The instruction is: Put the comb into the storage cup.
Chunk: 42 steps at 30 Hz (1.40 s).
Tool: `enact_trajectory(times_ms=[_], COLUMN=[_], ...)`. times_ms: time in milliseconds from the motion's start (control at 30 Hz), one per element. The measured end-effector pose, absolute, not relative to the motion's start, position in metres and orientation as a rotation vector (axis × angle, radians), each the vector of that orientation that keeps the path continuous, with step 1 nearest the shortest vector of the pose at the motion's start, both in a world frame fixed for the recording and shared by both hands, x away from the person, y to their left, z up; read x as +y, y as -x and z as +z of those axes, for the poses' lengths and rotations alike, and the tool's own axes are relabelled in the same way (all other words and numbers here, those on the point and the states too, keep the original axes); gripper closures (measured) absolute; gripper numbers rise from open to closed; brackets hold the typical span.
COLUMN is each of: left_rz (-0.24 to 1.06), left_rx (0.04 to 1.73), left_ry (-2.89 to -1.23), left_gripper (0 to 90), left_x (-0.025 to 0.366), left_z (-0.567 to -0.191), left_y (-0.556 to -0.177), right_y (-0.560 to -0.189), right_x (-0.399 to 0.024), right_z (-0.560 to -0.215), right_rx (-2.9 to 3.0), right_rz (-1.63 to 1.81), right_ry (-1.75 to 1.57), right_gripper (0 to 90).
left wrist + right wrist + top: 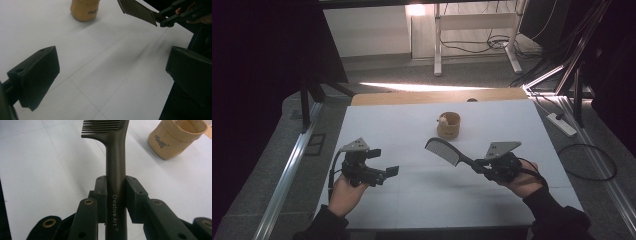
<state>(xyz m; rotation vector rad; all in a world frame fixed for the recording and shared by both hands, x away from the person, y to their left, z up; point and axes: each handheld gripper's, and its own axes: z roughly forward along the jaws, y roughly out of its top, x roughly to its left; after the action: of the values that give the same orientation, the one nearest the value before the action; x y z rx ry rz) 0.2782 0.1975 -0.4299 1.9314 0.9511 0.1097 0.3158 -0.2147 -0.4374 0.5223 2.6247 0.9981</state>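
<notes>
Above table, comb handle clamped in rt tongs, lifted.

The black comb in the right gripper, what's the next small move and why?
Probably carry the black plastic comb forward toward the tan paper cup. The right gripper clamps its handle, the teeth already point that way, and the left gripper is open and holds nothing.
</notes>
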Motion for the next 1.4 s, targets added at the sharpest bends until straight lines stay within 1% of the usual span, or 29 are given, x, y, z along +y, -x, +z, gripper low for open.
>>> enact_trajectory(times_ms=[633, 1400], left_rz=[0.058, -0.028], left_rx=[0.882, 0.798], left_ry=[-1.959, -1.957], left_gripper=[0.0, 0.0], left_x=[0.176, 0.141], left_z=[-0.42, -0.407], left_y=[-0.302, -0.335], right_y=[-0.29, -0.268], right_x=[-0.24, -0.251], right_z=[-0.434, -0.431], right_rx=[2.559, 2.486], right_rz=[1.008, 1.037], right_ry=[-0.519, -0.48], right_gripper=[72.7, 72.7])
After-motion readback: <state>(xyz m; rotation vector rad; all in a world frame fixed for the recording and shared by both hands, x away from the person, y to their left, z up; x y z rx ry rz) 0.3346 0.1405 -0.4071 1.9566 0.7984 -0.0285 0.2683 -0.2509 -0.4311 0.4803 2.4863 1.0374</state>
